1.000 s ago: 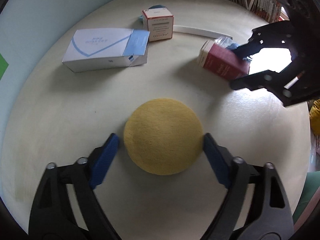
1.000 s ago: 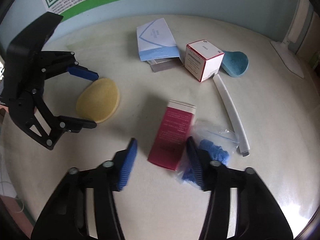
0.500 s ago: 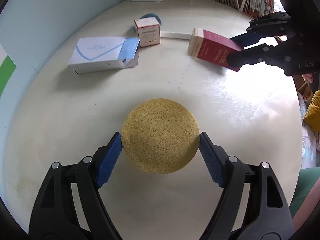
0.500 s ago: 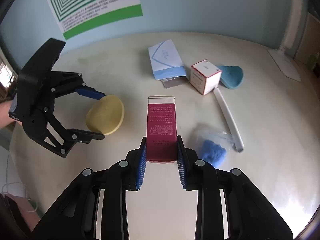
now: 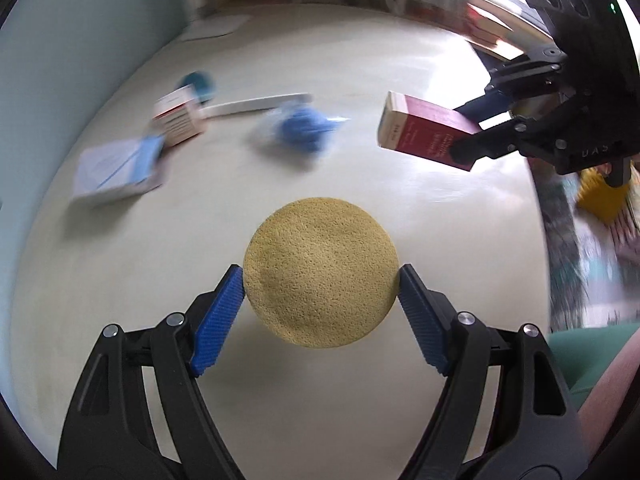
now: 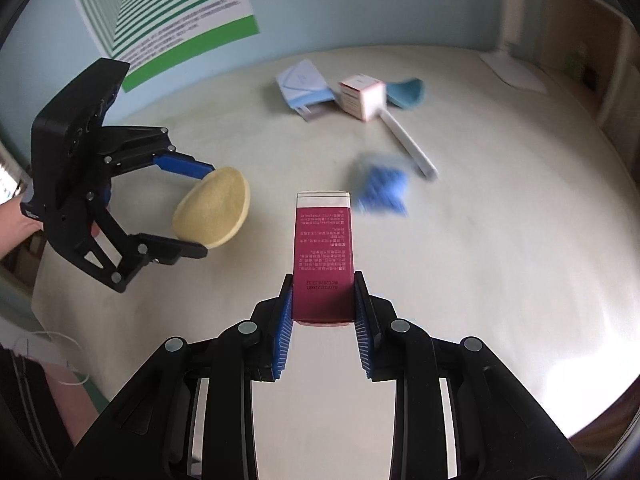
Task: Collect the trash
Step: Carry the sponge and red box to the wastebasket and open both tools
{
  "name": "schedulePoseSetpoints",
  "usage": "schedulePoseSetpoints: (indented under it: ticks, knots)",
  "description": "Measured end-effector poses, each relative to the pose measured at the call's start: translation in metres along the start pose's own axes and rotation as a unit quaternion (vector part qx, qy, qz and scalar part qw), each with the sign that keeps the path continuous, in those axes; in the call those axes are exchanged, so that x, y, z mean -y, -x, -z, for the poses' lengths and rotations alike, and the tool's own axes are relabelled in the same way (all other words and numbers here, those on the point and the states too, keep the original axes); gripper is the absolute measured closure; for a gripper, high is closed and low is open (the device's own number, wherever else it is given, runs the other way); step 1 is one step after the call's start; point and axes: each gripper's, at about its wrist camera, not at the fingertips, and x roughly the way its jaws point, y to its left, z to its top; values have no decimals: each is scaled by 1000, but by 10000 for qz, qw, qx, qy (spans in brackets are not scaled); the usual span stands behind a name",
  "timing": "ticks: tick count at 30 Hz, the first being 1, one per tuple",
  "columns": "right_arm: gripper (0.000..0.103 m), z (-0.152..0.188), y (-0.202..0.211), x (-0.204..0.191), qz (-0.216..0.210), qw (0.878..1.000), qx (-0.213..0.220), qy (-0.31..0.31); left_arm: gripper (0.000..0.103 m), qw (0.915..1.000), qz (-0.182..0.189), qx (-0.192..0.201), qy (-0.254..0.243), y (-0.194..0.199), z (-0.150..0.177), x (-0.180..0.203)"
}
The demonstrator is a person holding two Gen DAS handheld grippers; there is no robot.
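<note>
Both held pieces have risen clear of the table (image 6: 500,280) since a second ago: the yellow sponge (image 5: 320,272) then lay flat with the left jaws only bracketing it, and the red carton (image 6: 323,256) lay on the surface beside the bagged blue item.

Now the left gripper (image 5: 320,316) has its jaws set fairly wide, pressed on either side of the yellow sponge, which hangs above the table. The right gripper (image 6: 322,320) has its jaws narrow, clamped on the near end of the red carton, which sticks out forward in the air.

By my reading the task is at an early-to-middle stage: two pieces are picked up, none visibly dropped off. Left on the table are the clear bag with blue contents (image 6: 382,188), the white strip (image 6: 408,144), the small red-and-white box (image 6: 362,96), the flat blue-and-white packet (image 6: 302,82) and the teal sponge (image 6: 406,92), all blurred by motion.

No bin or trash bag shows in either view, so I cannot tell where the pieces go. The only container in sight is the clear bag, holding something crumpled and blue.
</note>
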Motion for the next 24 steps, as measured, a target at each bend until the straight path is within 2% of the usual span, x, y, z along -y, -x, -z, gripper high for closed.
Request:
schedulePoseSetpoints:
  ticks: [6,12,17,24]
  knots:
    - [74,69,46,27,381,9965,193,-721,28,9969,354,15,-704,-11,-32,67]
    - [74,150,102,62,796,9845,406,-1508,28,9886,715,85,-1322,-21,-65,146]
    - [74,227,144,82,1089,9704,491,-2097,28,9774,1019,-39,-1852,-37,-83,229]
    - [74,356,192,103,1357,9423,385,-3035,28,9580,1485,-291,-2435,-72,-94,342]
